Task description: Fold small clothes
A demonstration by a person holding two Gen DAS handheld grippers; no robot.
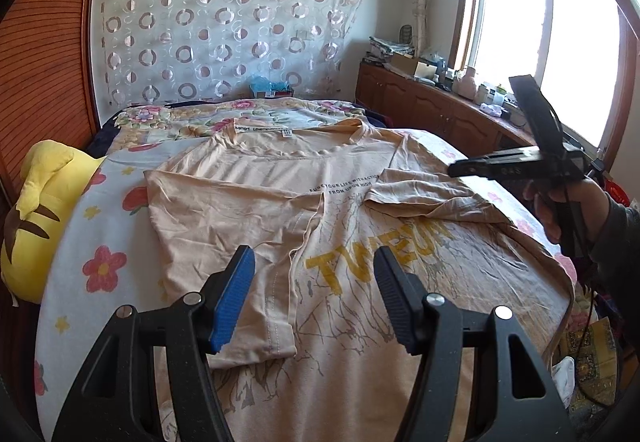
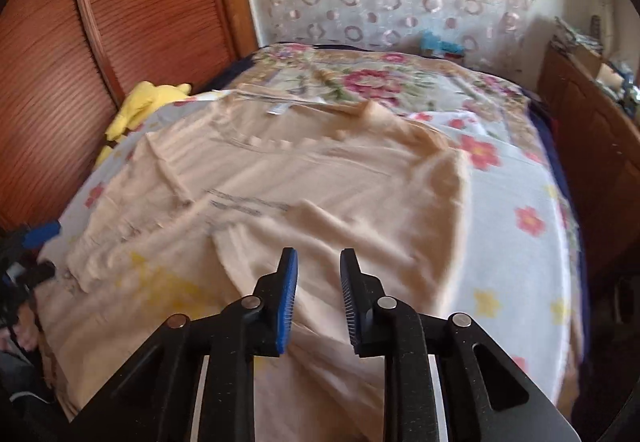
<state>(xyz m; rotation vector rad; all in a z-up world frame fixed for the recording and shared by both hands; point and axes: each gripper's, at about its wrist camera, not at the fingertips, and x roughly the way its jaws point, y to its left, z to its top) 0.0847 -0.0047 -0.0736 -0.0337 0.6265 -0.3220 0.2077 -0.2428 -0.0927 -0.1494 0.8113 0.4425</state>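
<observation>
A peach T-shirt (image 1: 260,170) with yellow lettering lies face up on the bed, its collar at the far end. Both sleeves are folded inward over the chest: the left one (image 1: 224,226) and the right one (image 1: 424,198). My left gripper (image 1: 314,258) hovers open over the shirt's lower left part, with nothing between its pads. A hand holds my right gripper (image 1: 454,169) above the folded right sleeve. In the right wrist view this gripper (image 2: 318,256) is narrowly open over the shirt (image 2: 340,182), with nothing between its pads.
The floral bedsheet (image 1: 100,242) covers the bed. A yellow plush toy (image 1: 36,202) lies at its left edge against the wooden panel (image 1: 44,62). A cluttered wooden cabinet (image 1: 432,110) runs under the window on the right. A floral blanket (image 2: 360,78) lies beyond the collar.
</observation>
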